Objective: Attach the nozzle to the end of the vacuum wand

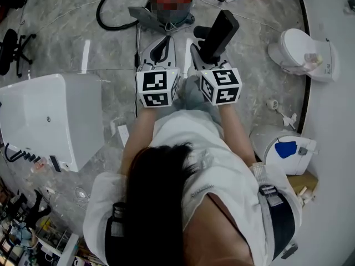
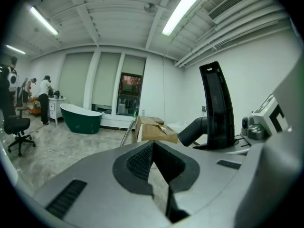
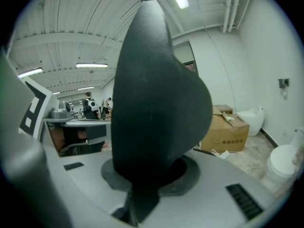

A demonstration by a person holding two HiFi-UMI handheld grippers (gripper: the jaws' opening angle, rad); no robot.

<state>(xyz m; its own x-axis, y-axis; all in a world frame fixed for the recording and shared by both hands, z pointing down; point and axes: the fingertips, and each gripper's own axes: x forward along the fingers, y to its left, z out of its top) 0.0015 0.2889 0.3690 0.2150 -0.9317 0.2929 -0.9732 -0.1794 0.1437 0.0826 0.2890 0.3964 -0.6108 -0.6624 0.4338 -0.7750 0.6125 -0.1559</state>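
Note:
A black vacuum nozzle (image 1: 220, 33) stands up between the jaws of my right gripper (image 1: 204, 51), which is shut on its lower end. In the right gripper view the nozzle (image 3: 156, 103) fills the middle of the picture and hides most of what lies ahead of the gripper (image 3: 147, 177). My left gripper (image 1: 162, 42) is just left of it, shut with nothing in it (image 2: 153, 145). From the left gripper view the nozzle (image 2: 216, 108) rises at the right. A thin metal tube (image 2: 127, 132) leans by a cardboard box ahead. The vacuum body (image 1: 166, 10) with its black hose (image 1: 108, 13) lies on the floor in front.
A white bathtub (image 1: 52, 115) stands at the left, an office chair (image 1: 12, 47) at the far left. Two white toilets (image 1: 302, 51) (image 1: 280, 146) stand at the right by a white platform. Ahead are a cardboard box (image 2: 154, 129), a green bathtub (image 2: 80, 118) and people at a cabinet.

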